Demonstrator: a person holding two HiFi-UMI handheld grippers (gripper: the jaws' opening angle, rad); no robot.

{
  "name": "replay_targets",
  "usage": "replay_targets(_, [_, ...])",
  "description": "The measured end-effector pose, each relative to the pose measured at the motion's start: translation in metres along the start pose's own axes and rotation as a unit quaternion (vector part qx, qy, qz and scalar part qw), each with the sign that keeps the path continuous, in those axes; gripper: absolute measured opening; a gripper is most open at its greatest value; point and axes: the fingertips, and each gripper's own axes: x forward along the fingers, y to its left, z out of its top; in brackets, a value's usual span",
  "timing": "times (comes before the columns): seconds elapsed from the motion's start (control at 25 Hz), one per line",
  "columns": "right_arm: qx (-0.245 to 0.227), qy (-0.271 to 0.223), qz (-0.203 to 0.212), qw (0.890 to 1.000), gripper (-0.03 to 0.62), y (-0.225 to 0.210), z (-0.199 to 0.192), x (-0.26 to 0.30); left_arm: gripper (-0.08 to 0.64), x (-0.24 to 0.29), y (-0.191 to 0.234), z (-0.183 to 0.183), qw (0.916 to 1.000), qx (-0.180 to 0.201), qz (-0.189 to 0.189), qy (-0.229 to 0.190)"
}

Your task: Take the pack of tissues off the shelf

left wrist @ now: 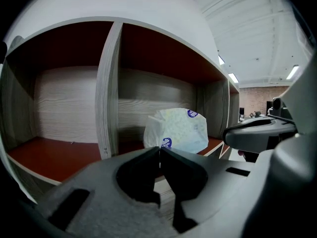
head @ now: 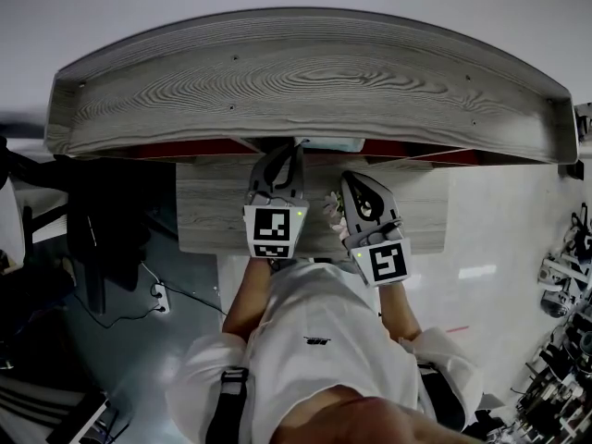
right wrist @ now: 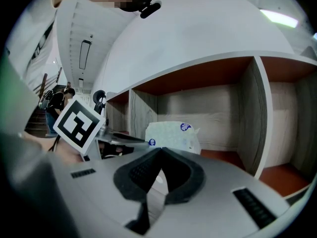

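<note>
On the shelf: white crinkled plastic pack of tissues with blue round marks point(left wrist: 177, 130), standing on the red-brown board of the middle compartment, just right of a grey upright divider in the left gripper view; neither claw touches it
Shelf: grey wood-grain unit with red-brown inner boards point(left wrist: 108, 93), open-fronted, several compartments side by side
Left claw: grey two-jaw claw point(left wrist: 159, 151), jaws closed tip to tip with nothing between them, held short of the shelf edge and aimed at the pack
Right claw: matching grey claw point(right wrist: 159, 151), jaws likewise pressed together and empty, just beside the left one, pointed at the same compartment
Step in hand: judged to be the approach; no grasp begun, pack not yet off the shelf
Next move calls for: parting the jaws of one claw wide enough for the soft pack, reaching into the compartment clear of the divider, closing on the wrapper without crushing it, then drawing straight out
Risk: the slick, yielding wrapper may slip, or the pack may tip backwards if pushed
Surface: lower grey wood-grain ledge point(head: 213, 213) beneath the claws in the head view
Room: pale glossy floor point(head: 504, 239); white power strip with dark cable point(head: 159, 296) at the left; white ceiling with strip lights point(left wrist: 292, 72); equipment clutter at the right edge
</note>
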Motion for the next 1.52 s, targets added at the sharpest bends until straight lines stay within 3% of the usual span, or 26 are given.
replay_targets(1.52, [0.006, 0.006, -0.029, 1.0, 0.026, 0.07, -0.025, -0.069, 0.029, -0.097, -0.04, -0.047, 0.9989, 0.004, -0.045, 0.007])
